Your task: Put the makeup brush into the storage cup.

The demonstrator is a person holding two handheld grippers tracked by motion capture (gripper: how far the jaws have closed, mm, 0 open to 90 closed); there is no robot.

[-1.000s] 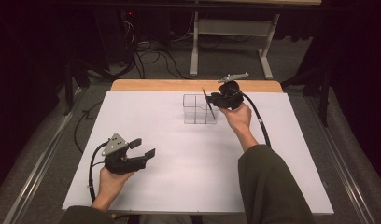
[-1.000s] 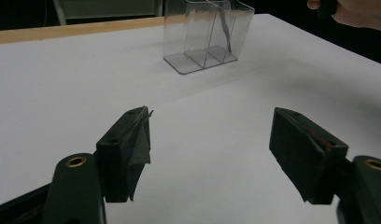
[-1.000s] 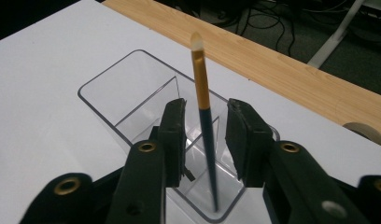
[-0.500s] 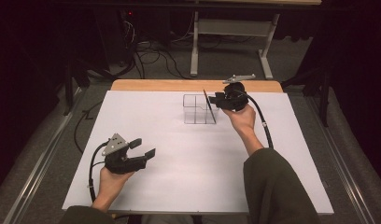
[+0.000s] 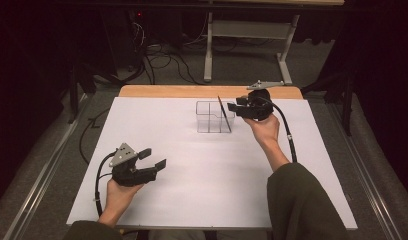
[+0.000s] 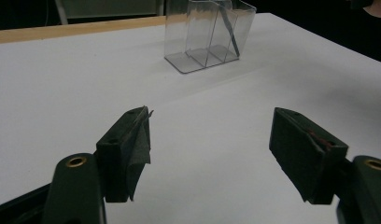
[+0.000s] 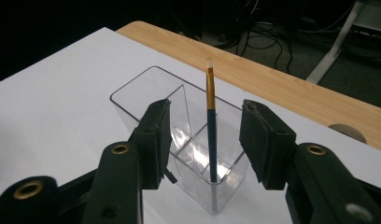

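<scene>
White sheeting covers our table (image 5: 202,165), with a bare wooden strip (image 5: 167,91) along its far edge. Beyond lie grey carpet, tangled black cables (image 5: 162,60) and a metal desk frame (image 5: 252,40) against darkness. Our clear plastic divided organizer (image 5: 215,117) stands near that far edge, a slim dark-handled brush with a gold ferrule (image 7: 210,121) upright inside. Our right gripper (image 5: 238,104) has just been opening, its jaws flanking the brush without touching. Our left gripper (image 5: 153,158) hovers wide open, empty.
</scene>
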